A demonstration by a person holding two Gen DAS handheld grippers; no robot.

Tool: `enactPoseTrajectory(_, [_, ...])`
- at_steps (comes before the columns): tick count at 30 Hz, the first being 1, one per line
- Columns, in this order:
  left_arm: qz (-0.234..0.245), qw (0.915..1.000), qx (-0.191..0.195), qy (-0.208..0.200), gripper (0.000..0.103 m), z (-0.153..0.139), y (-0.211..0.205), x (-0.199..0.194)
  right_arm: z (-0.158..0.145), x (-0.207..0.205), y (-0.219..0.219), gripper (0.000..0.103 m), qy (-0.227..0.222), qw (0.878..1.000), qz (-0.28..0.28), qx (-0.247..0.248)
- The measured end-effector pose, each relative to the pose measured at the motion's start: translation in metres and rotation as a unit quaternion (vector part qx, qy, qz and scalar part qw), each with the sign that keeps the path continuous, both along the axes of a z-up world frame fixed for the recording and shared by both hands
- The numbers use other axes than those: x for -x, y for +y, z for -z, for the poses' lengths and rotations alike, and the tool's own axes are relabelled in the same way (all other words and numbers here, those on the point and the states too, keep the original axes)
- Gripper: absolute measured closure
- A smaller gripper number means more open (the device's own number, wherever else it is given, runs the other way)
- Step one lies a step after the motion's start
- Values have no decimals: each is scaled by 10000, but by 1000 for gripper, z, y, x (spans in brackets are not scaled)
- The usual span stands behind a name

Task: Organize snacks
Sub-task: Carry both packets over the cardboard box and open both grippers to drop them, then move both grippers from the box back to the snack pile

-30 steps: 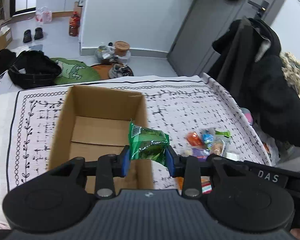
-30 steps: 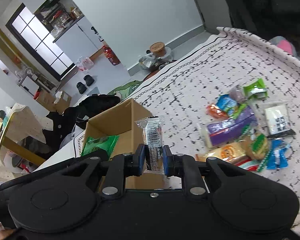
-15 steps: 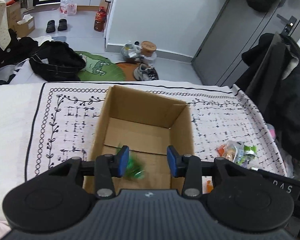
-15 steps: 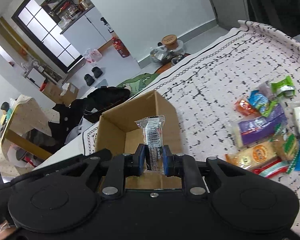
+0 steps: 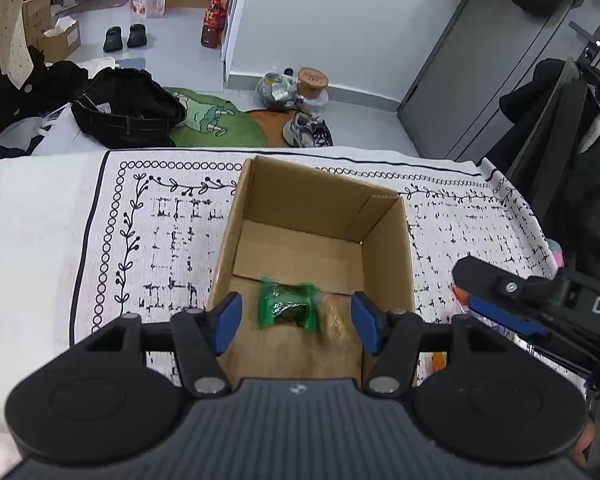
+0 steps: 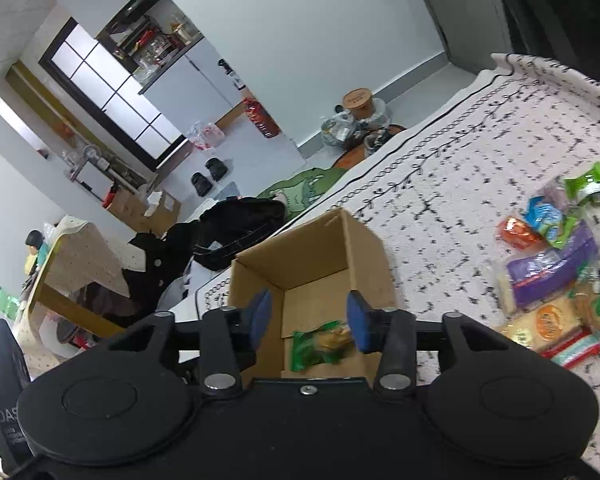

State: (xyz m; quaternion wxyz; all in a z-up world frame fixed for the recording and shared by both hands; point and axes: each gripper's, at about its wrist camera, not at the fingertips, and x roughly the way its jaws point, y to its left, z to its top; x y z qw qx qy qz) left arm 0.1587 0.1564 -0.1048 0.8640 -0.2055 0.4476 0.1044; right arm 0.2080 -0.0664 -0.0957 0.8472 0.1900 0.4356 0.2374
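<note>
White cloth (image 5: 172, 232) printed with black vines, rings and dashes covers the worktop, and an open cardboard box (image 5: 388, 248) stands on it with its flaps cut away. On the box floor lies a green snack packet (image 5: 286, 306), and just beside it, touching or nearly so, a clear-wrapped pale brown snack (image 5: 332, 316); both are blurred in the left wrist view. The left tongs (image 5: 296, 318) hover over the near end of the box with their blue pads wide apart, having just been opening, and nothing sits between them, the two snacks lying loose below. The right tongs (image 6: 309, 319) hang over the same box from its other side, their jaws also apart after just opening, empty, with the green packet and the brown snack seen on the box floor beneath them. In the left wrist view the right tongs' black body shows at the right edge, beside the box. Well apart from the box, on the cloth, a heap of remaining snacks (image 6: 556, 264) lies in purple, orange, blue, green and yellow wrappers. Beyond the worktop's far edge a black bag (image 5: 128, 108) and a green mat (image 5: 216, 120) lie on the grey floor, near a pair of black shoes (image 5: 124, 36) and a red bottle (image 5: 212, 20) by the white wall. Dark coats (image 5: 572, 152) hang at the right near a grey door (image 5: 500, 64).
</note>
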Motion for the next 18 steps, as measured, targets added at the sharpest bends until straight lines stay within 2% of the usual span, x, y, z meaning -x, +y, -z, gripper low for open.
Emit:
enactPoseTrajectory(4, [45,10000,-9,-22,38,-5,-6,3,-6,6,-21,47,-71,9998,153,143])
enactPoseTrajectory(9, [103,9999,0,-73,31,-13,-17,4,-10,14,-48,24,-177,9980,446,422])
enactPoseTrajectory(12, [204,9997,-87,-119,23,-18,-28,5,-14,19,-64,15,-220,9956,638,657])
enactPoseTrajectory(15, [289,9991,-192,-233,14,-24,-41,7,-18,22,-80,8,-249,9936,769,784])
enactPoseTrajectory(18, [356,9985,-130,-384,6,-28,-52,9,-20,25,-94,5,-252,9926,848,828])
